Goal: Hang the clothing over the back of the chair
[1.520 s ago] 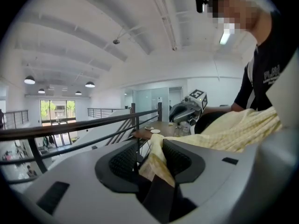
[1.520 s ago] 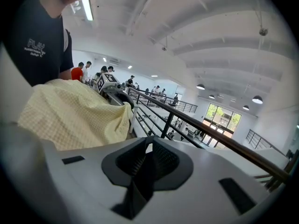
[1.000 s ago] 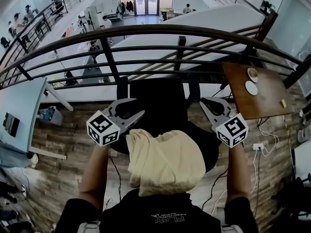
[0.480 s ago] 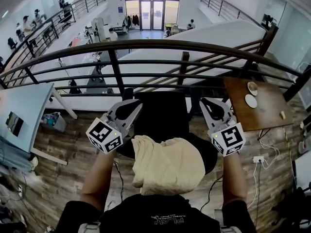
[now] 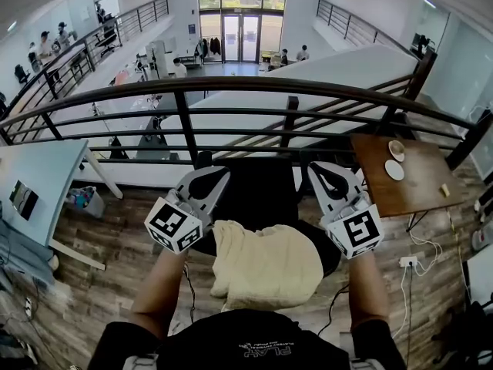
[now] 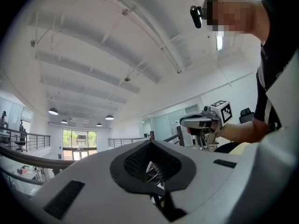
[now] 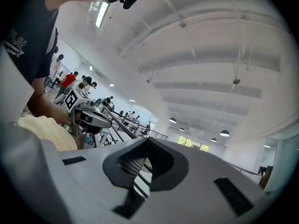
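Note:
A cream garment [image 5: 266,264] lies draped over the near part of a black office chair [image 5: 262,191], just in front of me. No gripper touches it. My left gripper [image 5: 222,173] hovers at the garment's upper left, its jaws shut and empty. At the upper right my right gripper [image 5: 317,168] is also shut on nothing. In the left gripper view the closed jaws [image 6: 149,143] point out at the room, with the right gripper [image 6: 201,122] and a strip of garment [image 6: 243,147] at the right. The right gripper view shows its own closed jaws [image 7: 147,141], the left gripper [image 7: 88,118] and the garment [image 7: 44,129].
A dark metal railing [image 5: 246,91] curves just beyond the chair, over a lower floor with people. A brown wooden table [image 5: 420,187] with small dishes stands at the right, a white table [image 5: 31,176] at the left. Cables and a power strip [image 5: 408,260] lie on the wooden floor.
Both grippers have lifted up and away from the garment. The left jaws, spread a second ago, have closed empty. The garment stays draped on the chair.

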Available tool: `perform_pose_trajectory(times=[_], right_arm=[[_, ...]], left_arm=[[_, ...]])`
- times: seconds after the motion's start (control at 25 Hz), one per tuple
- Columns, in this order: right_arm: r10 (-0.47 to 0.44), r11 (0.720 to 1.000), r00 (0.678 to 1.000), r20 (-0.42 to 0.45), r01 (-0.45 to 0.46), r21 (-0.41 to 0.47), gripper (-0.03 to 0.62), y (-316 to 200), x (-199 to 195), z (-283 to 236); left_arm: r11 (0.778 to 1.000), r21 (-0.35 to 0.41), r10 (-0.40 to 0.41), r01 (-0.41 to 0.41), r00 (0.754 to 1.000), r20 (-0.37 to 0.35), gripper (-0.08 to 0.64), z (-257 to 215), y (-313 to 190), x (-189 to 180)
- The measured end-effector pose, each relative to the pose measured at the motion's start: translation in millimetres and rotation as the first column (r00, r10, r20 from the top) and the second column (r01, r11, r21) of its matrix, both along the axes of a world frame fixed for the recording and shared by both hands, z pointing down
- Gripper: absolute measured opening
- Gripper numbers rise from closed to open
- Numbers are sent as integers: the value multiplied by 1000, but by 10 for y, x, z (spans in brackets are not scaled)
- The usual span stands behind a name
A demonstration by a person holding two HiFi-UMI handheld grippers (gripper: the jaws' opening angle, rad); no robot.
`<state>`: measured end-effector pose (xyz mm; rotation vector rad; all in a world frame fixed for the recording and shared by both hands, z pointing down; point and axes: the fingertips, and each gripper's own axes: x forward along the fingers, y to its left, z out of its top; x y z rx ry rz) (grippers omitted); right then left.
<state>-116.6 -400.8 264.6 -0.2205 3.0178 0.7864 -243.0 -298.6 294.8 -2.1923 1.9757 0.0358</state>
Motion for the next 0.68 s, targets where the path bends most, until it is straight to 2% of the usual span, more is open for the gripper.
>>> perform_pose_trajectory(times=[0.2,0.68], right_arm=[[3,1000,1000,-1,-3,-5,20,79,11,6],[6,1000,1000,-9,-6,-16,20,61,84,87]], left_arm=[[999,-24,-21,22,999,41,12,7,74,50],[996,-69,-47,50,998,51,12,149,155,34]])
